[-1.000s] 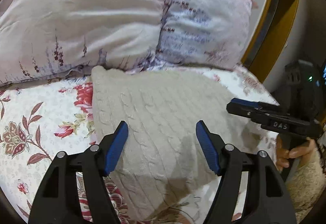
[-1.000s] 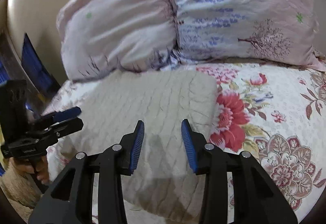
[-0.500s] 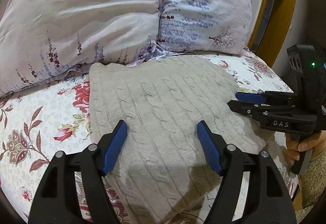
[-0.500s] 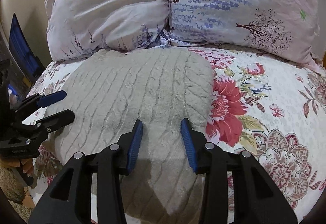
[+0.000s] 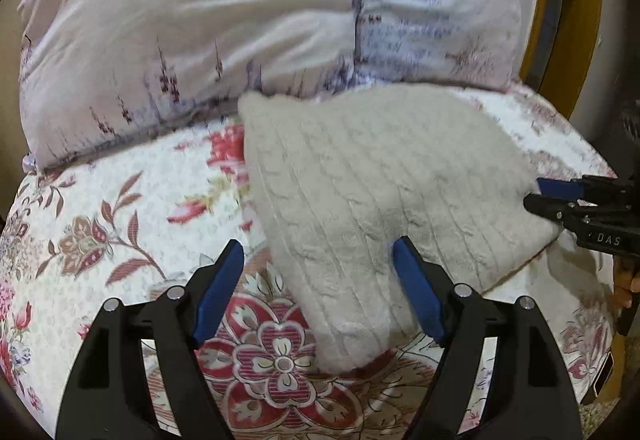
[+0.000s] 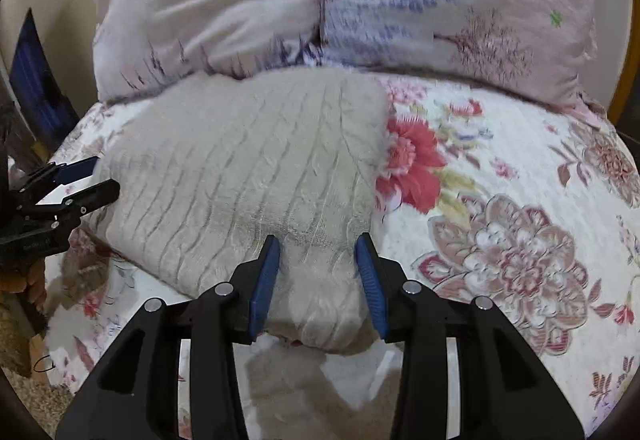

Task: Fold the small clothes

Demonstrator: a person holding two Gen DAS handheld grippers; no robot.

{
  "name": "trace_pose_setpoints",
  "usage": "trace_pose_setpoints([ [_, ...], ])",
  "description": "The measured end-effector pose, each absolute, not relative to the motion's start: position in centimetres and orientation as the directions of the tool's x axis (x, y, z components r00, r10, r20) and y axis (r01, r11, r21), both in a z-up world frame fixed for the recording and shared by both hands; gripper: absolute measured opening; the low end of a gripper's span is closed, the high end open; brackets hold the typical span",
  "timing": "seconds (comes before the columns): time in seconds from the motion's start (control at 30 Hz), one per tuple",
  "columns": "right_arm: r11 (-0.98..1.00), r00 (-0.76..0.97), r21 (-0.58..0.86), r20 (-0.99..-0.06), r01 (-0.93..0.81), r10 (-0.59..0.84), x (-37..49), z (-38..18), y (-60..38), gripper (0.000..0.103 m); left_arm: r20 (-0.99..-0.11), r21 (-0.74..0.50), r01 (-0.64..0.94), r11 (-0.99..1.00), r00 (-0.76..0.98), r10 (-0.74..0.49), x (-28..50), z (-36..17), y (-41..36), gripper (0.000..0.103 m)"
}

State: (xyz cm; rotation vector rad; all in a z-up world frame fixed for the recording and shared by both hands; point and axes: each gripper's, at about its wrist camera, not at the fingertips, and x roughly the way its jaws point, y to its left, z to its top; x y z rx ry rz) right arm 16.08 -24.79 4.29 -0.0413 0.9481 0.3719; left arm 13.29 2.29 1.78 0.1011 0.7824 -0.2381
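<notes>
Garment: a cream cable-knit sweater [image 5: 360,200], already doubled into a thick pad, lies flat on the bed with the floral quilted cover [image 5: 120,208], its far edge touching the two pale lilac printed pillows [image 5: 200,40].
Left gripper: the left gripper [image 5: 318,288] has its blue-padded fingers [image 5: 218,292] spread wide; the jaws have just been opening further. They straddle the near corner of the sweater, where half a second ago they stood over its middle. Neither pad presses on the knit.
Right gripper: the right gripper [image 6: 318,282] has its fingers [image 6: 264,288] partly spread, the gap unchanged over the last second. The near edge of the sweater sits between them, but no pinch is visible; the pads appear to stand just above the fabric.
Change: both grippers now sit lower and closer to the sweater's near edge than a second ago, one towards each near corner. Both views are motion-blurred.
Cross-view: in each view the other gripper appears at the sweater's side edge, its tips at the fabric; contact cannot be confirmed.
Task meaning: this reads as an approach to grasp the near edge for a further fold. No grasp is made yet and no fabric is lifted.
Next requirement: both sets of fingers must close on all layers together, or the pad will come apart on lifting.
</notes>
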Motion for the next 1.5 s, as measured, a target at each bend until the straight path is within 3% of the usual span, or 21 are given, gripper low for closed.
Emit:
trace_pose_setpoints([
  [0.13,0.941,0.535,0.099,-0.801,-0.322,0.267,16.1,4.6,-24.5,0.043,-0.704,0.062,0.245,0.968,0.698,-0.132,13.4,1.9,1.8,0.083],
  [0.2,0.943,0.569,0.110,-0.773,-0.315,0.280,15.1,5.4,-25.0,0.045,-0.698,0.013,0.244,0.970,0.697,-0.166,13.1,2.1,2.5,0.083],
  [0.37,0.946,0.632,0.161,-0.711,-0.281,0.309,13.3,7.1,-26.9,0.066,-0.637,-0.090,0.212,0.973,0.739,-0.220,11.1,3.4,4.8,0.099],
  [0.57,0.949,0.699,0.208,-0.642,-0.239,0.317,11.7,8.6,-28.3,0.084,-0.608,-0.147,0.167,0.975,0.762,-0.222,9.2,4.4,6.4,0.101],
  [0.77,0.970,0.749,0.154,-0.616,-0.189,0.243,10.2,9.3,-27.5,0.101,-0.668,-0.075,0.052,0.996,0.739,-0.088,8.4,3.3,5.5,0.101],
  [1.17,0.985,0.659,0.090,-0.733,-0.150,0.167,9.8,5.5,-25.0,0.102,-0.721,0.051,0.062,0.997,0.692,-0.006,7.5,0.6,1.8,0.101],
  [1.5,0.990,0.601,0.067,-0.788,-0.128,0.131,10.0,3.8,-23.6,0.102,-0.772,0.045,0.042,0.998,0.636,0.008,8.4,-0.6,1.8,0.101],
])
